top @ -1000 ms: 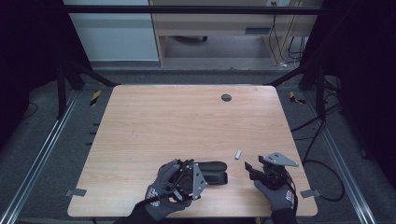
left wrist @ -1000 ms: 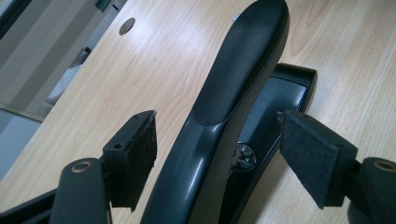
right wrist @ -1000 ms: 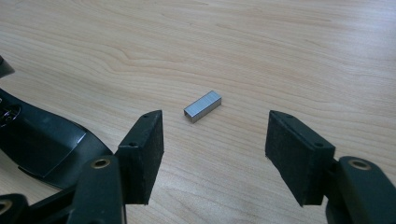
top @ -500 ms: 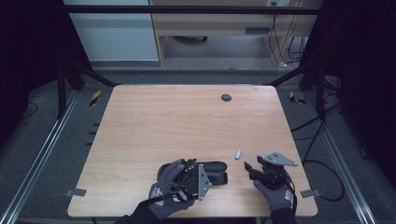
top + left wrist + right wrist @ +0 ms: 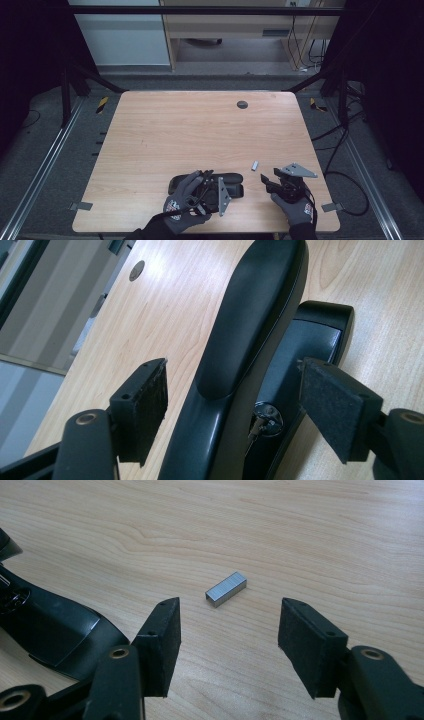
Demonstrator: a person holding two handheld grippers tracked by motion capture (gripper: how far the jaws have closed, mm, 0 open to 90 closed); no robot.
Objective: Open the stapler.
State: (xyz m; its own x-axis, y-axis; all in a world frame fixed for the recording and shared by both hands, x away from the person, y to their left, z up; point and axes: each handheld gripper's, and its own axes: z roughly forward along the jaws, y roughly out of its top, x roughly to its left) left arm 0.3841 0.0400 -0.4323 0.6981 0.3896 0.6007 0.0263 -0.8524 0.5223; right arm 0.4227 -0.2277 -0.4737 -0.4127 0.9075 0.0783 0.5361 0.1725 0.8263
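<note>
Near the table's front edge, the left gripper straddles the black stapler with jaws wide, pads clear of it. Toward the front right corner, the right gripper, jaws apart and just narrowing, points at the staple strip lying just beyond its pads

Bare table stretches open from the stapler to the far edge, broken only by a small round grommet. Near the front edge, the stapler blocks the left; the staple strip lies just right of it with open wood around it.
</note>
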